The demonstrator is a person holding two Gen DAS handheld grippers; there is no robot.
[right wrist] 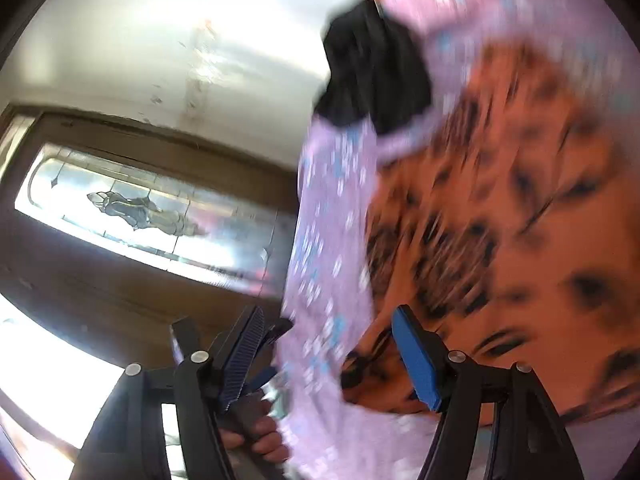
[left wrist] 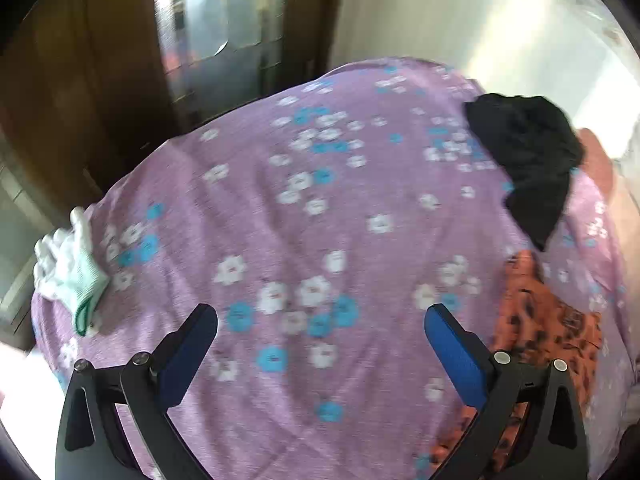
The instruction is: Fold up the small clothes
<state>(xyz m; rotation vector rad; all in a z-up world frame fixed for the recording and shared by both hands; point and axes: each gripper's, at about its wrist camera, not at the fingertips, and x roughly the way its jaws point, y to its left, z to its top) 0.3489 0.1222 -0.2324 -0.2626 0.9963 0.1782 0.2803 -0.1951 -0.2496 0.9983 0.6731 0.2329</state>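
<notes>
jaws apart | purple floral sheet (left wrist: 320, 208) | glazed wooden door (left wrist: 224, 28)

Lilac flowered sheet (left wrist: 320, 208), black garment (left wrist: 528, 156), orange black-spotted garment (left wrist: 548, 324)

Motion blur smears the right wrist view, where we cannot make out the print on the orange patterned garment (right wrist: 500, 220) or the flowers on the purple floral sheet (right wrist: 332, 240), and the black garment (right wrist: 372, 68) shows only as a dark, shapeless mass. In the left wrist view the right finger of the left gripper (left wrist: 322, 320) covers part of that orange cloth, whose lower end runs out of frame. We see the sheet cut off along the bottom, and the white glove (left wrist: 68, 268) at its left rim is too soft to read.
</notes>
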